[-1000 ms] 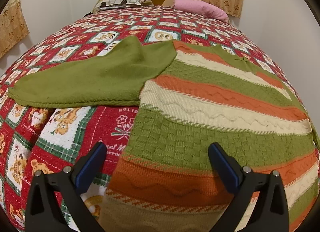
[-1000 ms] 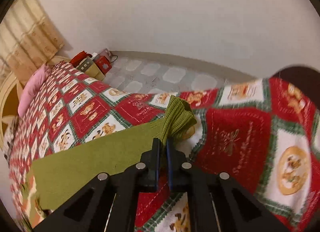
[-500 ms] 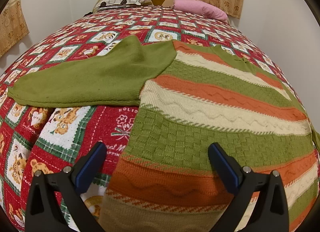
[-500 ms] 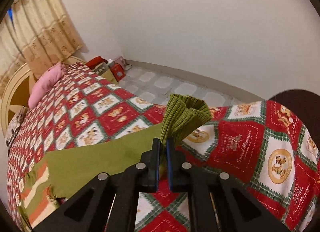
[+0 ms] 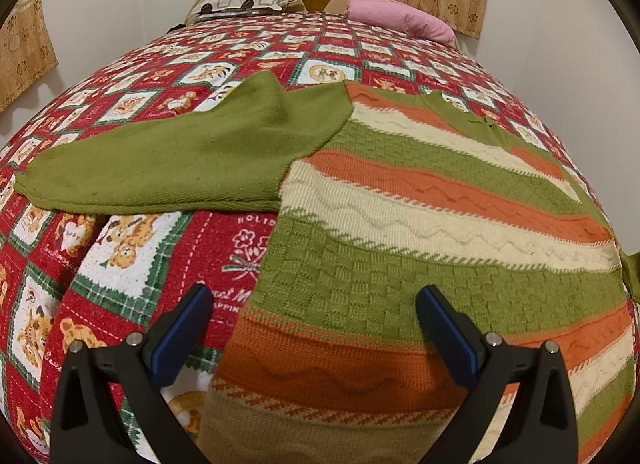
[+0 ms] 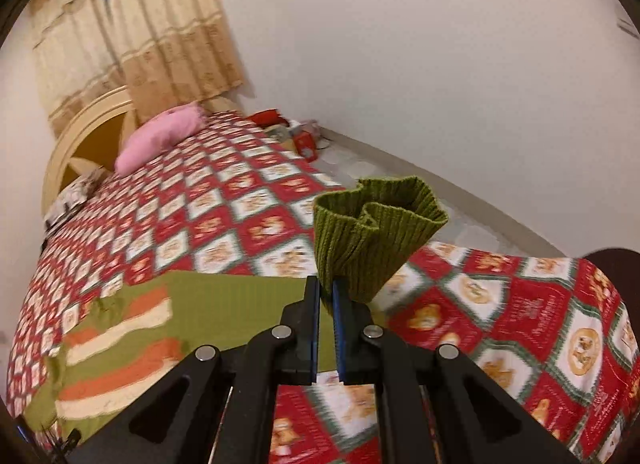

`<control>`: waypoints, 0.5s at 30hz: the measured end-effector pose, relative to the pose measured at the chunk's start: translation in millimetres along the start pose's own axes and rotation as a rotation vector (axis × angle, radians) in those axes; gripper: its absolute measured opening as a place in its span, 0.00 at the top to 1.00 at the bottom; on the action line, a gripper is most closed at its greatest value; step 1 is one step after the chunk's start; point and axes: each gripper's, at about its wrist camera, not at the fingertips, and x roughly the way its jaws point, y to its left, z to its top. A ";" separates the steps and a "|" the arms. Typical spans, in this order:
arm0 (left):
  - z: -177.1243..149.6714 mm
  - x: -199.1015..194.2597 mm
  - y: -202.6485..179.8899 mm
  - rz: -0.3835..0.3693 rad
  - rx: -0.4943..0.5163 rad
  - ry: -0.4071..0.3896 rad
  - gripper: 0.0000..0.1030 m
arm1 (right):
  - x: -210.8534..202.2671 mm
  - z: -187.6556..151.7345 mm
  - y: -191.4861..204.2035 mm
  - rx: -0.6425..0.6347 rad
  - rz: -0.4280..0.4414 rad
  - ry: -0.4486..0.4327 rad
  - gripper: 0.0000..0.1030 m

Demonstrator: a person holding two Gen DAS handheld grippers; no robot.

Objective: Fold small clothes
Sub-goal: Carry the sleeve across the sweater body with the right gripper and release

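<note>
Cuff [image 6: 372,232] is bunching in right tool [image 6: 326,296], clamped shut on it; left tool [image 5: 312,320] is gaping over sweater [image 5: 420,232]. Risk: slip from thin bite.

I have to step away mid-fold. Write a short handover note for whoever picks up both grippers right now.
Right gripper: jaws shut on the ribbed green cuff of the sweater's right sleeve, lifted above the bedspread.
Left gripper: jaws open, empty, hovering at the hem of the striped sweater.
Left sleeve lies spread flat on the bed.
Done: nothing folded yet.
Left: probably carry the held sleeve across the body, fold the other sleeve in, then fold the body.
</note>
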 end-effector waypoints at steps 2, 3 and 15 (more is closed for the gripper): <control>-0.2 0.2 -0.8 -0.001 -0.001 -0.001 0.00 | -2.4 -0.6 15.9 -0.014 0.029 -0.002 0.95; -0.1 0.1 -0.2 -0.001 -0.001 -0.001 0.00 | -3.2 -1.2 27.6 -0.025 0.049 0.003 0.95; -0.4 -5.0 5.2 -0.056 -0.029 -0.014 0.00 | -11.9 -23.2 181.5 -0.177 0.300 0.039 0.95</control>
